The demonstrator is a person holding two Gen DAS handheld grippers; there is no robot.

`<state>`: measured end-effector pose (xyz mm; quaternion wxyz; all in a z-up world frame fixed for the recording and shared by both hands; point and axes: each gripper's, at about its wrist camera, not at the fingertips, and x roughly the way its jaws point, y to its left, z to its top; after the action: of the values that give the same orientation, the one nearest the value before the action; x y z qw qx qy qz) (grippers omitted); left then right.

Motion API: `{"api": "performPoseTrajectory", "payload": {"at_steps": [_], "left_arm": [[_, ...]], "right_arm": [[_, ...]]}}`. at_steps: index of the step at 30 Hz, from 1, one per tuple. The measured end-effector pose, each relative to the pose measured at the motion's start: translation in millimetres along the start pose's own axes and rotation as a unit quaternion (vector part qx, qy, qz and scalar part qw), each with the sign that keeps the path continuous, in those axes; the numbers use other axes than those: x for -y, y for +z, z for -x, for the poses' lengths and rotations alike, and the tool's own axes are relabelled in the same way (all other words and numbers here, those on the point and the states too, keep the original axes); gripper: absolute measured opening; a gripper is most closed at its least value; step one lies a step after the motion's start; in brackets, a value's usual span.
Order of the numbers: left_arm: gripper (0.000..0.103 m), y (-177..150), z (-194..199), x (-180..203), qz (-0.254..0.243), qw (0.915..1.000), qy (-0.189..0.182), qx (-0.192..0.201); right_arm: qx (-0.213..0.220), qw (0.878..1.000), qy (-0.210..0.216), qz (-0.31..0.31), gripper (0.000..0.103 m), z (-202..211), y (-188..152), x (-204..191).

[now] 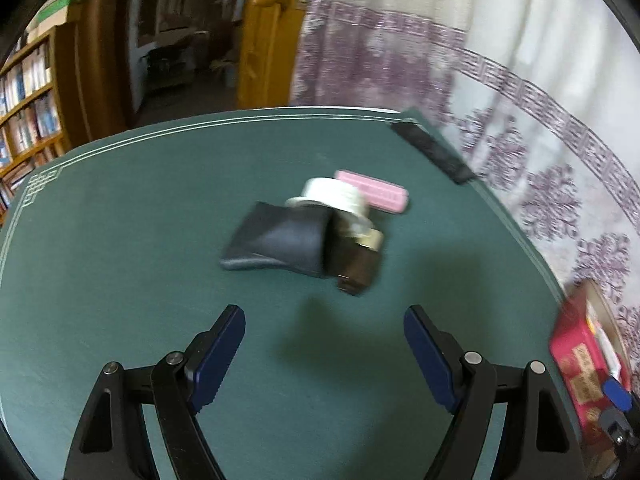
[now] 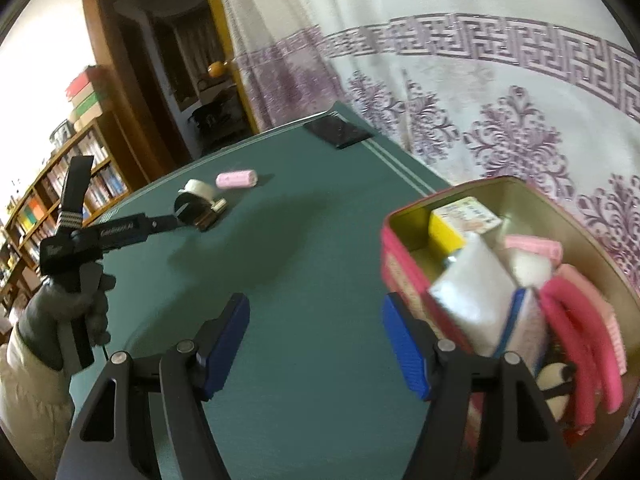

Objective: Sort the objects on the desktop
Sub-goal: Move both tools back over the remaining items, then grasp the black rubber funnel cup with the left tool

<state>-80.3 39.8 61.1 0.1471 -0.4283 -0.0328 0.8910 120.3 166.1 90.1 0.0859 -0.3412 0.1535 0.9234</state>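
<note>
A green desk (image 1: 120, 240) with a white line border carries everything. At its right edge stands a red tin (image 2: 400, 264), open at the top and crowded: a white box (image 2: 472, 300) leaning in the middle, a yellow box (image 2: 444, 236) behind it, pink foam tubes (image 2: 576, 336) on the right and a pink roller (image 2: 532, 246) near the back.

Both hand-held grippers hang over bare desk with nothing between their blue pads. The left hand-held gripper (image 1: 324, 356) is spread wide and points toward a small pile near the middle of the desk. The right hand-held gripper (image 2: 316, 344) has its jaws parted, its right pad just beside the tin's near wall. In the right wrist view a gloved hand (image 2: 80, 312) holds the left tool's handle.

The pile, blurred, is a dark pouch (image 1: 280, 244), a white tape roll (image 1: 332, 194) touching its far side, and a brown block (image 1: 358, 268) against its right end. A second pink roller (image 1: 380, 192) lies just behind the tape. A black flat thing (image 1: 432, 148) sits at the far corner.
</note>
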Motion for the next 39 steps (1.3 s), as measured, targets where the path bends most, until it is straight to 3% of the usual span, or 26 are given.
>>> {"api": "performPoseTrajectory", "payload": {"at_steps": [5,11,18,30,36,39], "left_arm": [[0.083,8.0,-11.1,-14.9,-0.020,0.9991,0.036,0.004],[0.083,14.6,-28.6,-20.2,-0.079,0.9940,0.075,0.003],[0.083,20.1,-45.9,-20.5,-0.148,0.9851,0.087,-0.005],[0.083,48.8,-78.7,10.1,-0.284,0.9573,0.053,-0.006],[0.084,59.1,-92.5,13.8,-0.308,0.9505,0.033,-0.016],[0.084,68.4,-100.8,9.4,-0.297,0.9544,0.011,-0.024]], "right_arm": [[-0.008,1.000,0.007,0.006,0.073,-10.4,0.4,-7.2],[-0.025,1.000,0.012,0.011,0.074,-24.2,-2.7,-11.7],[-0.039,0.999,0.016,0.009,0.074,-38.0,-3.2,-13.9],[-0.058,0.998,0.016,0.005,0.075,-56.7,-3.2,-12.8],[-0.070,0.997,0.015,0.003,0.075,-67.5,-4.9,-11.0],[-0.075,0.997,0.017,0.002,0.075,-72.3,-5.5,-12.0]]}}
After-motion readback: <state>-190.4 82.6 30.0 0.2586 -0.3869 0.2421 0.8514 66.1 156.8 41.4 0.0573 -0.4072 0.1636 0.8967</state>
